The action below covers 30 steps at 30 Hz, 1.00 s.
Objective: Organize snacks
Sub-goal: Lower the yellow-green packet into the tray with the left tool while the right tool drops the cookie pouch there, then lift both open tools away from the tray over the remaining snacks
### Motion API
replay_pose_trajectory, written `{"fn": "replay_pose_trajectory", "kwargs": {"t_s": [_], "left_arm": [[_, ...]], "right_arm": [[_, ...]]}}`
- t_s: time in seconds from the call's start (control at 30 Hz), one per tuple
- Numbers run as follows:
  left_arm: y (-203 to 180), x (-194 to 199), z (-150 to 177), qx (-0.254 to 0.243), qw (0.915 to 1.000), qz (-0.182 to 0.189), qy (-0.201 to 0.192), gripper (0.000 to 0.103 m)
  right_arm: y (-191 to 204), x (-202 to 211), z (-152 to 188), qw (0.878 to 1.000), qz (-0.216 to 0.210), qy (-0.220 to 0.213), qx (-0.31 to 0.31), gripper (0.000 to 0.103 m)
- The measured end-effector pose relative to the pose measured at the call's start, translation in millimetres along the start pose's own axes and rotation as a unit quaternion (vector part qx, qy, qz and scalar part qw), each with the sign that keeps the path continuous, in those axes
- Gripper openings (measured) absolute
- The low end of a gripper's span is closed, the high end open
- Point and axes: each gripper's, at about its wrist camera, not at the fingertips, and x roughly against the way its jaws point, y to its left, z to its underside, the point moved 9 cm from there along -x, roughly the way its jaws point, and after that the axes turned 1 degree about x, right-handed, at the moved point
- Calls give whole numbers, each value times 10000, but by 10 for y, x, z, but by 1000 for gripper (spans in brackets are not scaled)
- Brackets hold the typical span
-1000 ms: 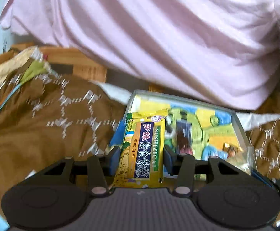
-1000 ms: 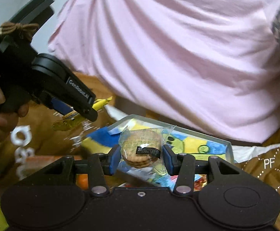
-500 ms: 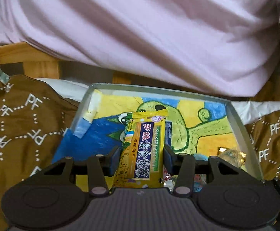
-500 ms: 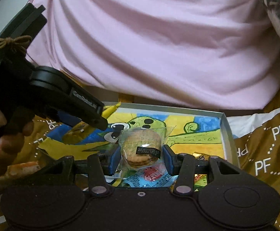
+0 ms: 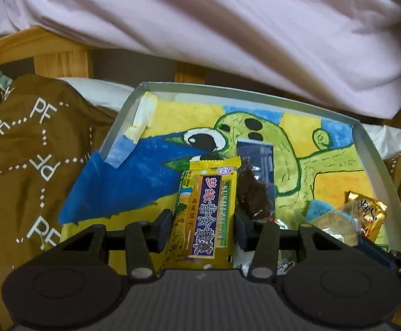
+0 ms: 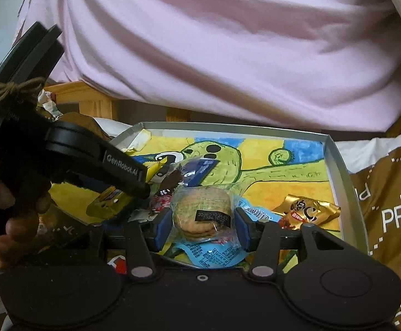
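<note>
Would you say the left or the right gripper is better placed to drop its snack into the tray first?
Probably the left gripper: its yellow cracker packet hangs over bare tray floor, while the right gripper holds its cookie pack above piled snacks.

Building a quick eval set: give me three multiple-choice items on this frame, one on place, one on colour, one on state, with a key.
1. Where does the gold packet lie?
A. in the tray, by its right wall
B. on the brown cloth
C. in the left tool

2. Main colour of the cracker packet in the left tool?
A. red
B. yellow
C. white

3. What does the right tool hold?
A. nothing, open
B. the gold packet
C. a clear-wrapped biscuit pack

Key: A, it rests on the drawing inside the right rim; B, yellow wrapper with purple label; C, fingers press both sides of the wrap.
</note>
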Motion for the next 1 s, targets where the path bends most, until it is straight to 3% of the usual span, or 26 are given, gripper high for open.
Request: {"fn": "replay_pose_trajectory", "kwargs": {"t_s": [0.2,0.4,0.6,0.73,1.0], "left_arm": [[7,-13,36,-5,9999,-47,119,53],[140,238,-59,319,9995,8,-10,81],[269,704,-173,311,9984,-141,-445,95],[337,1037,-209,293,9964,-177,-780,102],[403,1694,-231,186,9912,-238,-1290,102]], "right_arm": [[-10,-28,-1,10000,66,32,-4,66],[14,69,-80,9999,116,-116,-12,84],[28,370,-263,9986,279,-435,-138,100],[60,672,-391,9960,503,-737,-96,102],[227,1281,-603,9888,727,-1301,80,102]]}}
